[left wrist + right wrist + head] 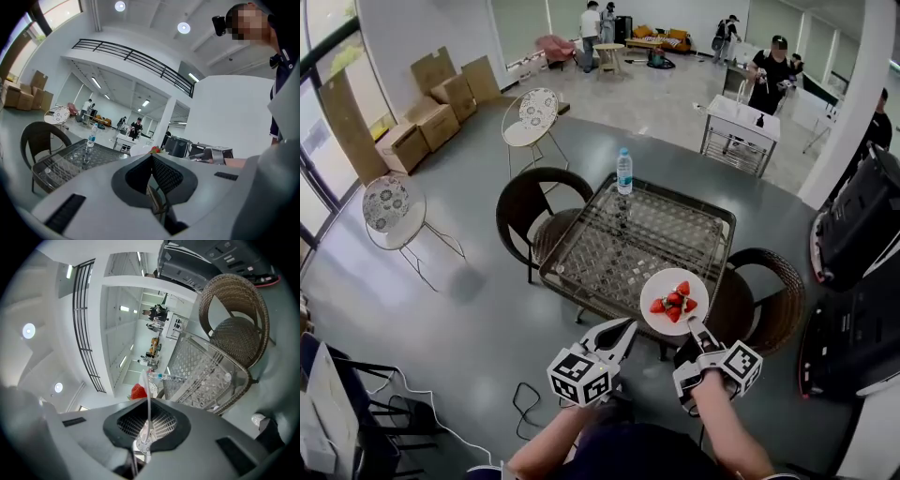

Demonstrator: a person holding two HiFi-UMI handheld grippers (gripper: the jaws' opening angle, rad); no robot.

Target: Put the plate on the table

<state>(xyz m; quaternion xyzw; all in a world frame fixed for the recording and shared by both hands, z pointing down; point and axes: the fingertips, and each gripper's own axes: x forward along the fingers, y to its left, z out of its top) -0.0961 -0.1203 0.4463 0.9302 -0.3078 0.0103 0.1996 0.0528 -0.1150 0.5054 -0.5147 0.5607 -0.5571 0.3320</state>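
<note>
A white plate (pixel 674 302) with several strawberries (pixel 673 302) hangs over the near right edge of the glass-topped wicker table (pixel 609 246). My right gripper (pixel 697 332) is shut on the plate's near rim. In the right gripper view the plate (pixel 148 391) shows edge-on between the jaws of the right gripper (pixel 148 401), with a strawberry (pixel 138 391) beside it. My left gripper (pixel 619 331) is shut on nothing, just left of the plate and short of the table's near edge. In the left gripper view the left gripper (pixel 151 155) points towards the strawberries (pixel 155 150).
A water bottle (pixel 624 172) stands at the table's far edge. Brown wicker chairs stand left (pixel 525 208) and right (pixel 771 298) of the table. Two white patterned chairs (pixel 532 114) and cardboard boxes (pixel 431 103) are farther left. Black cases (pixel 861 234) are at the right. People stand at the back.
</note>
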